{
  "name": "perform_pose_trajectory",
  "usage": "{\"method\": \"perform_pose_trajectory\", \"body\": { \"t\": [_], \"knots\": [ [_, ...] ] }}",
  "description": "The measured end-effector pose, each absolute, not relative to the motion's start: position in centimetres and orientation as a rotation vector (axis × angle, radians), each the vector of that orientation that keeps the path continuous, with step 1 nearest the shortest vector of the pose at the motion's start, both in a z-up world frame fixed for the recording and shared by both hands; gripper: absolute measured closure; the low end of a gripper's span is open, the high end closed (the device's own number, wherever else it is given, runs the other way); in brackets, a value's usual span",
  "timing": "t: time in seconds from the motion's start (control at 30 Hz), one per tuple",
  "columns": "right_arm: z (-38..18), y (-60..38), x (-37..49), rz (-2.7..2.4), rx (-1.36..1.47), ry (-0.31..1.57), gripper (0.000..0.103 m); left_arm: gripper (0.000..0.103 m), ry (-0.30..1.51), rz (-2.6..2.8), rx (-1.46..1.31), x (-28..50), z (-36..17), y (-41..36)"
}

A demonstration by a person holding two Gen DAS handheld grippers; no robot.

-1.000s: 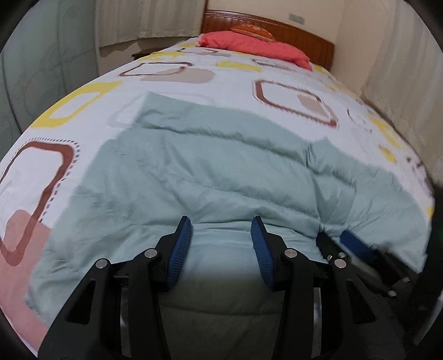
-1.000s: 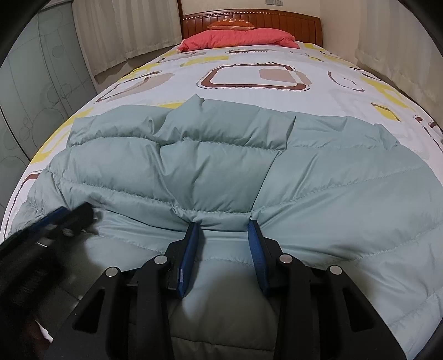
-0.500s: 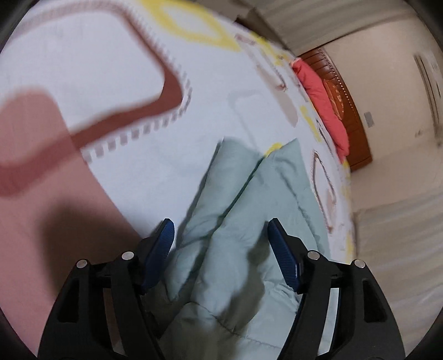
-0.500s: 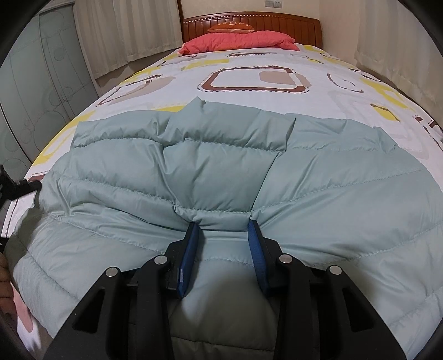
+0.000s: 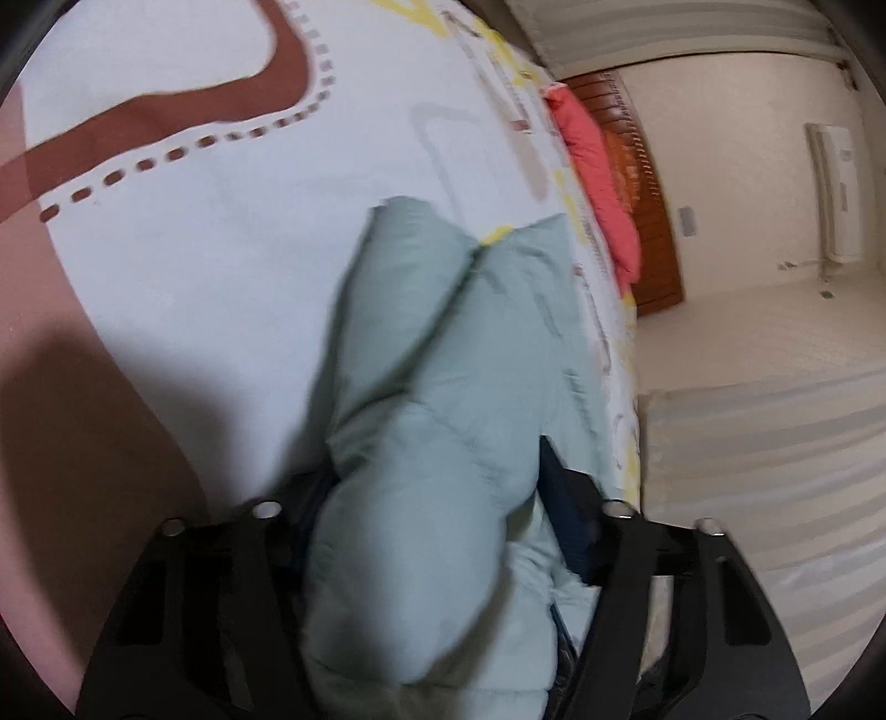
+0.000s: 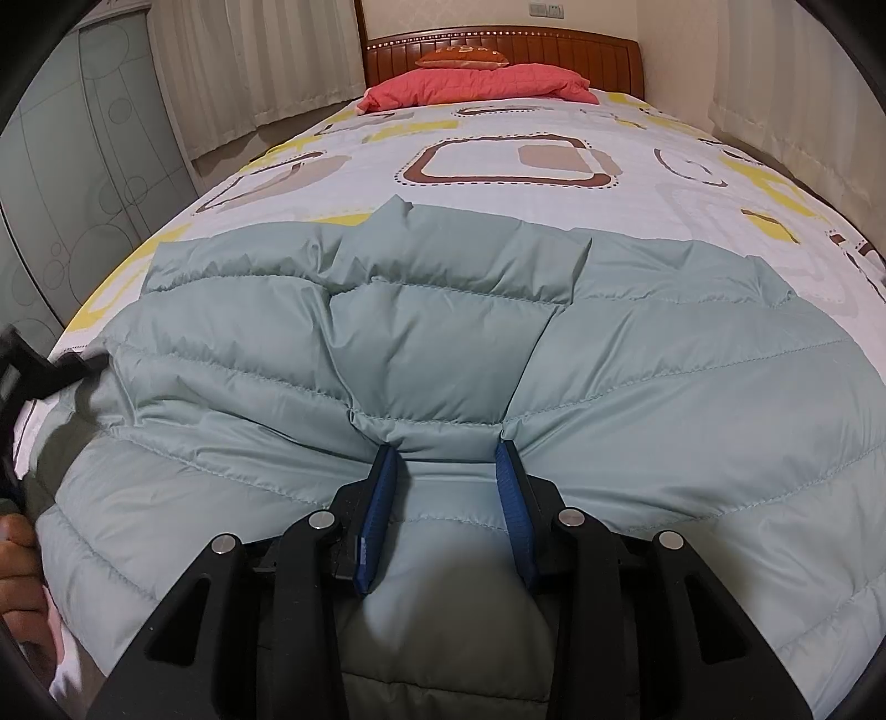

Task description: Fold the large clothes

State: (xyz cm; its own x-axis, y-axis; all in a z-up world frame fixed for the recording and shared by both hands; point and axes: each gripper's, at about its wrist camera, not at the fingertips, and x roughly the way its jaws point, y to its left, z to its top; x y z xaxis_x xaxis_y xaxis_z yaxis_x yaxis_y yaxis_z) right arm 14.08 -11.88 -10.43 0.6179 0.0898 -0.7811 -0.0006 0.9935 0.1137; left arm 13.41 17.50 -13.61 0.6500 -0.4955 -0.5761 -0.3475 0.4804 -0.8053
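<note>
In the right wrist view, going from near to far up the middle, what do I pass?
Right tongs → pale green puffer jacket → patterned bedspread → red pillow → wooden headboard.

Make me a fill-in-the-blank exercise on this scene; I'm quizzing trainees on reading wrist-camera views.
1. The puffy jacket lying on the bed is pale ____.
2. The pillow by the headboard is ____.
3. The right gripper pinches a fold of the ____.
4. The pads of the right gripper are ____.

Missing words: green; red; jacket; blue
</note>
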Motion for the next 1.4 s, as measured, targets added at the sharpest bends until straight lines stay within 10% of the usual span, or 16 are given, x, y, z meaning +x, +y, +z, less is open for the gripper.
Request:
{"method": "perform_pose_trajectory", "body": {
  "t": [0.37,1.4],
  "knots": [
    [-9.9,-11.9,13.9,0.048,0.11,0.896,0.065,0.082,0.84,-0.136,-0.99,12.1,-10.7,16.4],
    [-10.3,-28.9,5.7,-0.248,0.221,0.893,0.07,0.084,0.732,-0.321,-0.732,11.9,-1.7,5.8]
  ]
}}
